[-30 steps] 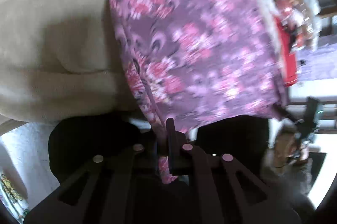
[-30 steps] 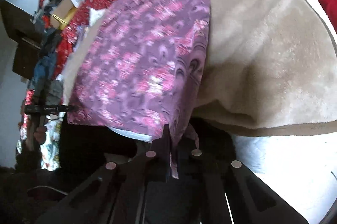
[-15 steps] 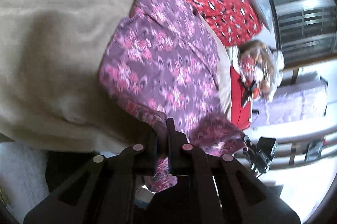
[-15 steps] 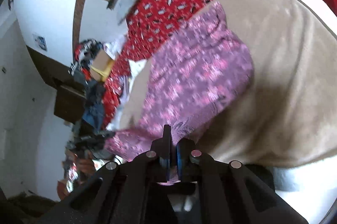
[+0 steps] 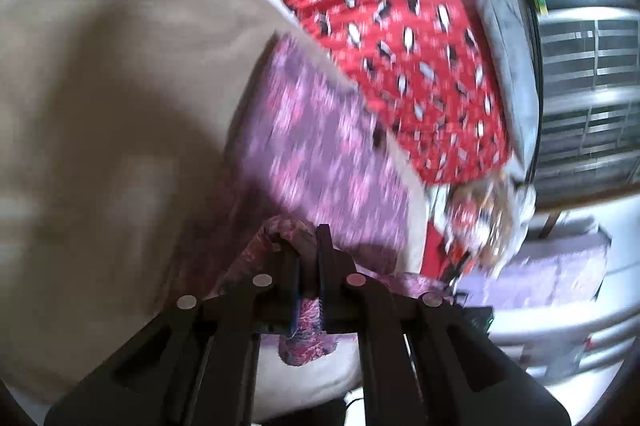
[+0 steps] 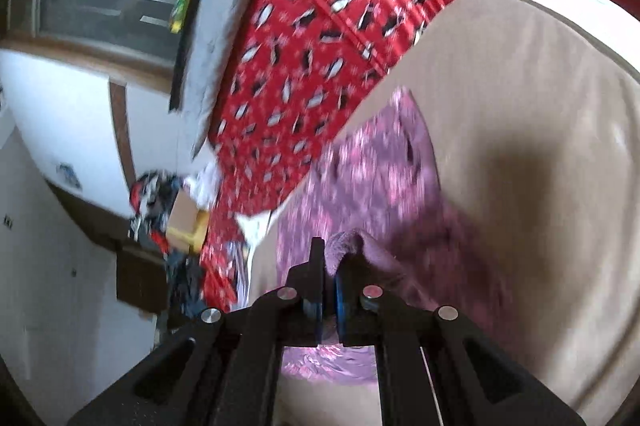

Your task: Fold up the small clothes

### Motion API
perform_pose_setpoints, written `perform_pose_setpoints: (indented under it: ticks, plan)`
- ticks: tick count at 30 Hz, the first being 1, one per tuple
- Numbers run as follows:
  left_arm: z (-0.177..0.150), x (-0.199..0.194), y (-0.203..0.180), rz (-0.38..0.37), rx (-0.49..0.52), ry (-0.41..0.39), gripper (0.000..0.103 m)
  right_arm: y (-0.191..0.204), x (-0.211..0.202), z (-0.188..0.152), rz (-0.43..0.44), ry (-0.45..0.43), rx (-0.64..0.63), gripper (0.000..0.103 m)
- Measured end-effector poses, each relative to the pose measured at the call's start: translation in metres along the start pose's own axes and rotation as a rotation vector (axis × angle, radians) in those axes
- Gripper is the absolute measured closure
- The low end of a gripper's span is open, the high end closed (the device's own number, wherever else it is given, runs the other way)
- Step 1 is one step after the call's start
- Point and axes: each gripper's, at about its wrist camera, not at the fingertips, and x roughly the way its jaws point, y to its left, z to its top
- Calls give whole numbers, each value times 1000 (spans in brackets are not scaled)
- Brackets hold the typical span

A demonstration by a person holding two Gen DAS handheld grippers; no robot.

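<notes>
Left gripper (image 5: 308, 258) was clamped tight on a bunched edge of the purple floral garment (image 5: 316, 146), and the right gripper (image 6: 330, 266) was pinched on another bit of that cloth (image 6: 372, 178). The garment was stretched out over the beige blanket (image 5: 120, 86), with a red penguin-print cover (image 5: 384, 2) just beyond. Both views were pretty blurry.

Garment edge carried forward over the beige blanket

Since one second ago, the purple floral garment (image 5: 316, 146) no longer hangs down from the beige blanket (image 5: 120, 106); its near edge is lifted, and the cloth looks shorter. The left gripper (image 5: 308, 258) and right gripper (image 6: 330, 258) now point more toward the red penguin blanket (image 5: 400, 38), which fills more of both views.
</notes>
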Motion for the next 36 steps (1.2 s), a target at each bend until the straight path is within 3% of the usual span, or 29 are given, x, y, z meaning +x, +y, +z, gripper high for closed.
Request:
perform_pose_setpoints:
  ticks: [8, 10, 13, 15, 17, 18, 21, 22, 24, 27, 29, 31, 36]
  plan:
    - [94, 65, -21, 98, 22, -92, 98, -14, 87, 90, -15, -88, 48, 99]
    - [112, 86, -11, 156, 6, -68, 98, -29, 111, 105, -67, -73, 83, 98]
    - [128, 101, 7, 114, -72, -9, 98, -51, 139, 115, -180, 1, 141, 94]
    - [137, 100, 11, 52, -91, -5, 98, -56, 144, 123, -147, 14, 172, 94]
    - [145, 93, 14, -6, -131, -23, 97, -56, 140, 133, -87, -29, 197, 94]
    - [148, 86, 16, -5, -147, -56, 90, -56, 137, 137, -74, -50, 203, 94]
    - [155, 63, 24, 28, -197, -149, 55, -61, 132, 144, -62, -104, 246, 82]
    - [155, 55, 29, 21, -219, -167, 54, -65, 133, 145, -58, -101, 262, 70]
    - [153, 48, 32, 16, -172, -157, 54, -66, 122, 142, -97, -153, 258, 63]
    - [142, 54, 25, 102, -24, -119, 53, -73, 101, 139, -70, -217, 253, 55]
    - [132, 69, 17, 156, 86, -67, 51, -69, 103, 136, -163, -168, 170, 52]
    - [127, 83, 12, 211, 135, -40, 51, -64, 114, 132, -227, -103, 100, 52]
    - [118, 122, 11, 210, 126, 48, 50, -66, 135, 123, -309, -56, 21, 50]
